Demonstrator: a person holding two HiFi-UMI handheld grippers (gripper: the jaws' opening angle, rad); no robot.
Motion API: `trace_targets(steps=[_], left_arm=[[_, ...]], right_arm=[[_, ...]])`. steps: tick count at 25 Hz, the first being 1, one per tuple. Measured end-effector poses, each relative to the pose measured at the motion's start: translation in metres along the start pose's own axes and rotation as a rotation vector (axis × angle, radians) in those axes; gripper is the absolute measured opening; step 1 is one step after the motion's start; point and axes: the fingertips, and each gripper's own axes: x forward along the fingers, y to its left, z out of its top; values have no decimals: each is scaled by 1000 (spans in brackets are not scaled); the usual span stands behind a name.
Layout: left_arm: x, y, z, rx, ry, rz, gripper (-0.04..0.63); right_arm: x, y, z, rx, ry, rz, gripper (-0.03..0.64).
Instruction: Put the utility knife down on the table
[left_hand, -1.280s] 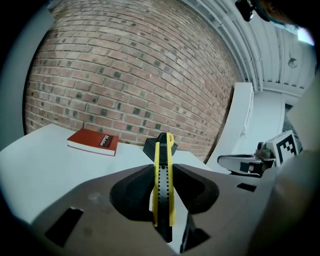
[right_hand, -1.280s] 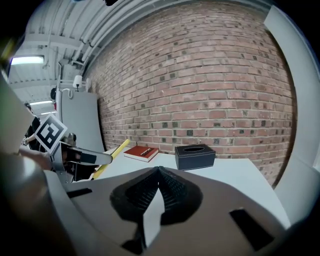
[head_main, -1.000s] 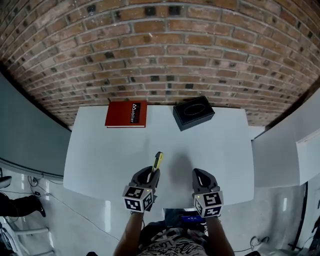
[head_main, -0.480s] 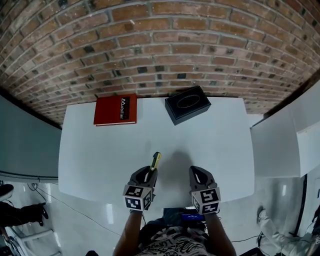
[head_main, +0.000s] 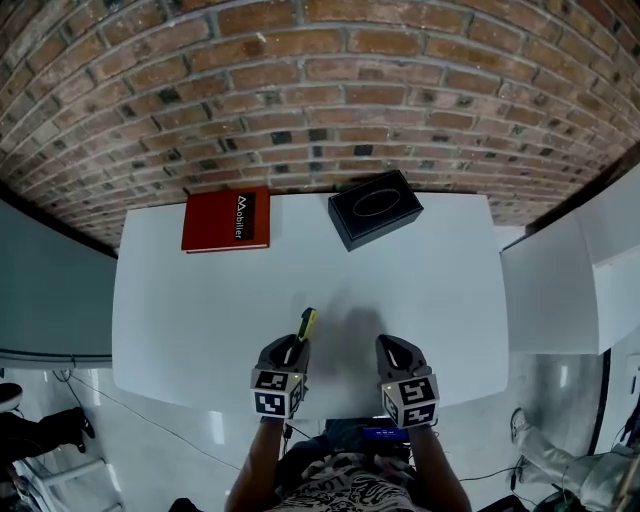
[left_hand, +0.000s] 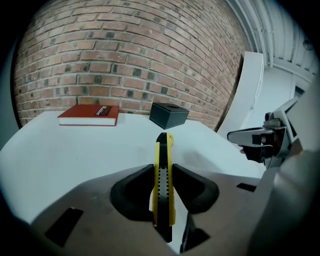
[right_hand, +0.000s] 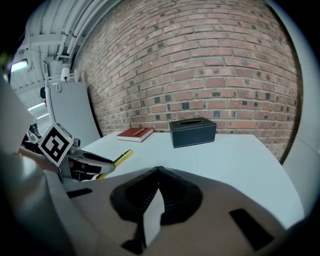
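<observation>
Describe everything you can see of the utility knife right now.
The utility knife is a slim plastic-looking cutter with a yellow body and a black notched track running along its length, and a small yellow loop at the far end. No blade shows. It stands on edge, clamped near its rear between the black fingers of the left gripper, its front end sticking forward past them. It sits over the near part of the white table and does not appear to rest on it.
</observation>
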Motion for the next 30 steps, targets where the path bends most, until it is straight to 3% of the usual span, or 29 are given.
trace_targets(steps=[8,16,30], left_arm=[[14,5,-17,39,67,32,120],[36,-1,-23,142,121,33,120],[52,-1,-36,172,161,61,120]], right_arm=[[7,-5,-8,16,32,1,1],[14,-16,-12,49,47,-6,1],[15,-34,-20,50,67,-16,1]])
